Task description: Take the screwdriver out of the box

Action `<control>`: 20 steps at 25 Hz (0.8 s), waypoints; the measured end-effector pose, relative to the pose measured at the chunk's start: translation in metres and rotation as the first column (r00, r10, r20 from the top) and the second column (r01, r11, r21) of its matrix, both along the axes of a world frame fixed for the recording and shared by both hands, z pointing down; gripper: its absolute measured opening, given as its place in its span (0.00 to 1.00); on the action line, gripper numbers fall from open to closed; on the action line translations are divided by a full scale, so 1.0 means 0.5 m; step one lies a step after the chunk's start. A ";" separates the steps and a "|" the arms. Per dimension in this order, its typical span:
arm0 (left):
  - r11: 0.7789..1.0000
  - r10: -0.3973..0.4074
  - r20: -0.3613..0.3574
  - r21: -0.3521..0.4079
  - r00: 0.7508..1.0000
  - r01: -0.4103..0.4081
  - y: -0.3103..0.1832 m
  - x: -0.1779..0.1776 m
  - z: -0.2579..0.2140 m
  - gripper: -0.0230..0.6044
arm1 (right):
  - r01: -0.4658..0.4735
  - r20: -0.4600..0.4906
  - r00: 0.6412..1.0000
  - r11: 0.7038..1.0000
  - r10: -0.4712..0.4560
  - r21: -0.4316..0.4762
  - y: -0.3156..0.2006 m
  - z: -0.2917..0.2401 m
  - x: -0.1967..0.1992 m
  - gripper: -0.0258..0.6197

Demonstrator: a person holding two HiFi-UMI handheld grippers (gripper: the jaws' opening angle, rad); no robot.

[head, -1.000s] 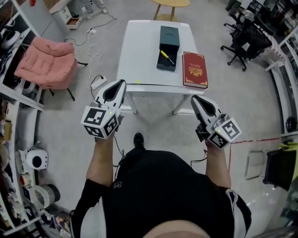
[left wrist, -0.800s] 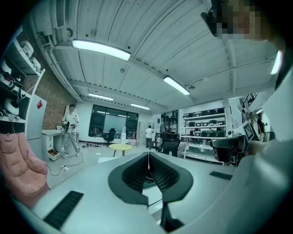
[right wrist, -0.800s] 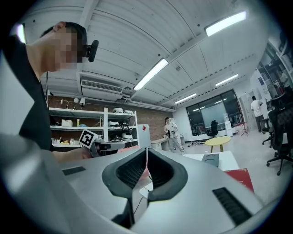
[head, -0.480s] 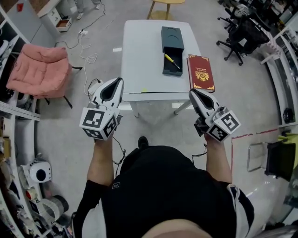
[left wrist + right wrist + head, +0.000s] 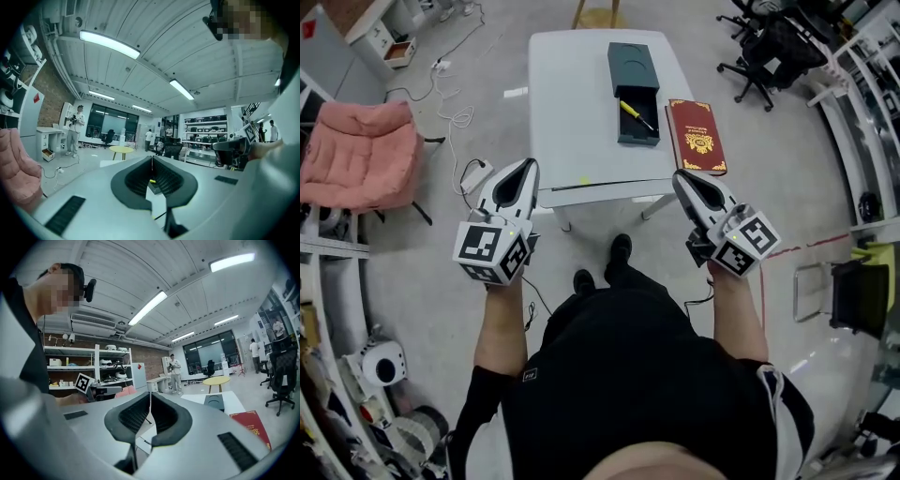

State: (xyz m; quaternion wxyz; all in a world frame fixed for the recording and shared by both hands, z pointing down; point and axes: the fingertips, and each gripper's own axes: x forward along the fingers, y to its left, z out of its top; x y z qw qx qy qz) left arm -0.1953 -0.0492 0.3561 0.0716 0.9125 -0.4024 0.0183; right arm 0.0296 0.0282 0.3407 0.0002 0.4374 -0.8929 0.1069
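Left hand-held gripper point(image 5: 528, 167): Its jaws are pressed together and hold nothing. It hangs just short of the near edge, on the left.
Right hand-held gripper point(image 5: 680, 178): This one is closed tight and empty too. It hangs by the near right corner.
Surface point(image 5: 577, 103): A white table right in front of me.
Box point(image 5: 633, 61): Dark green, toward the far side of the surface. Its near part is open.
Screwdriver point(image 5: 636, 114): It has a yellow handle and lies slanted in the open part of the box. Nothing touches it.
Red book point(image 5: 697, 136): Just beside the box, on the right.
Step in hand: I think I am only reaching for the box.
How to do it well: I should open the right jaws first. Then I come down from above, pinch the yellow handle in the middle, and lift straight up so it misses the box walls. The left one could hold the box steady.
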 end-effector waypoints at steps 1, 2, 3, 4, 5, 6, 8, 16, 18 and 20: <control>1.000 0.010 0.002 -0.005 1.000 -0.010 -0.004 0.007 0.003 0.07 | -0.013 0.006 1.000 1.000 0.013 -0.004 -0.003 0.003 0.009 0.09; 1.000 0.018 0.005 -0.009 1.000 -0.017 -0.009 0.014 0.003 0.07 | -0.023 0.014 1.000 1.000 0.024 -0.007 -0.008 0.004 0.018 0.09; 1.000 0.023 0.008 -0.012 1.000 -0.022 -0.016 0.020 0.003 0.07 | -0.032 0.021 0.999 0.999 0.032 -0.009 -0.014 0.005 0.027 0.09; 1.000 0.026 0.011 -0.013 1.000 -0.026 -0.024 0.026 0.001 0.07 | -0.038 0.028 0.999 0.999 0.038 -0.009 -0.021 0.005 0.035 0.09; 0.999 0.028 0.014 -0.015 1.000 -0.028 -0.031 0.034 -0.001 0.07 | -0.042 0.033 0.999 0.999 0.042 -0.010 -0.029 0.007 0.043 0.09; 0.999 0.031 0.018 -0.015 0.999 -0.031 -0.038 0.041 -0.003 0.07 | -0.044 0.037 0.998 0.999 0.045 -0.013 -0.036 0.010 0.052 0.09; 0.999 0.038 0.030 -0.019 0.999 -0.037 -0.053 0.060 0.000 0.07 | -0.046 0.044 0.998 0.999 0.047 -0.022 -0.056 0.020 0.069 0.09; 0.997 0.051 0.050 -0.055 0.997 -0.049 -0.180 0.162 0.030 0.07 | -0.015 0.072 0.997 0.998 0.019 -0.058 -0.198 0.059 0.145 0.09; 0.997 0.053 0.045 -0.066 0.998 -0.050 -0.217 0.194 0.036 0.07 | -0.004 0.074 0.997 0.998 0.009 -0.070 -0.238 0.067 0.173 0.09; 0.996 0.052 0.047 -0.076 0.998 -0.049 -0.250 0.224 0.042 0.07 | 0.007 0.078 0.997 0.997 -0.001 -0.080 -0.278 0.075 0.199 0.09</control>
